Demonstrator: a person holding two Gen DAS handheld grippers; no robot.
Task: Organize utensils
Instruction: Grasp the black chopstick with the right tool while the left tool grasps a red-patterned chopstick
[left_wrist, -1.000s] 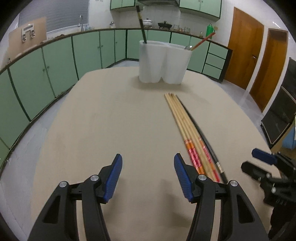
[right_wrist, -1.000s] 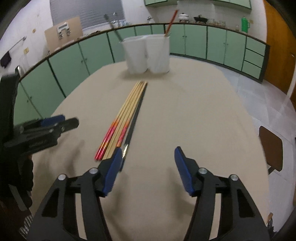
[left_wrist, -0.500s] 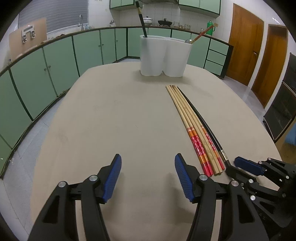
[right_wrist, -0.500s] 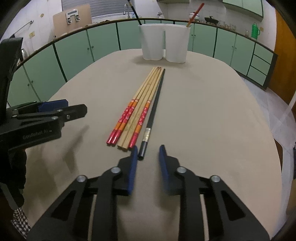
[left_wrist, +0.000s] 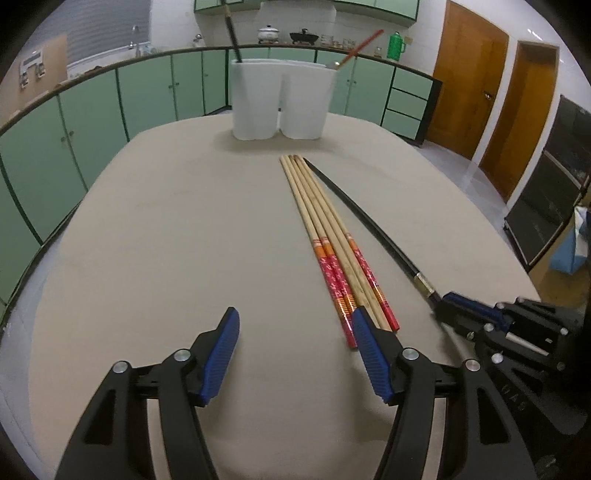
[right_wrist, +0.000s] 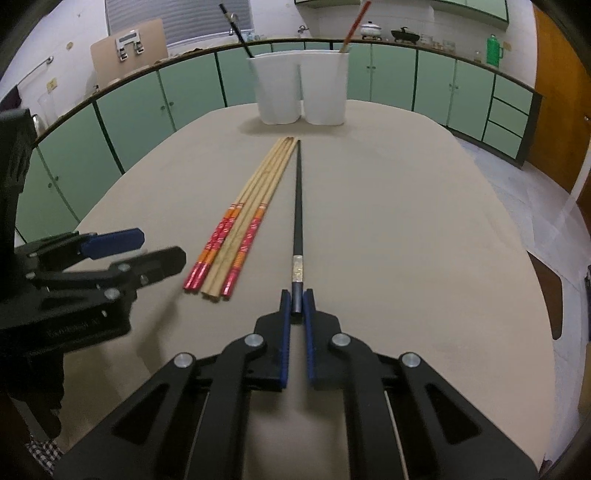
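Since a second ago the right claw (right_wrist: 296, 301) has closed and is now pinching the near end of the black chopstick (right_wrist: 297, 206), which is lying on the desk (right_wrist: 406, 240). Beside it, the left claw (left_wrist: 291, 350) is opening, with nothing between its pads. Four bamboo chopsticks (left_wrist: 325, 236) are lying just left of the black one, pointing toward the white holder (right_wrist: 301, 88) standing farther back.
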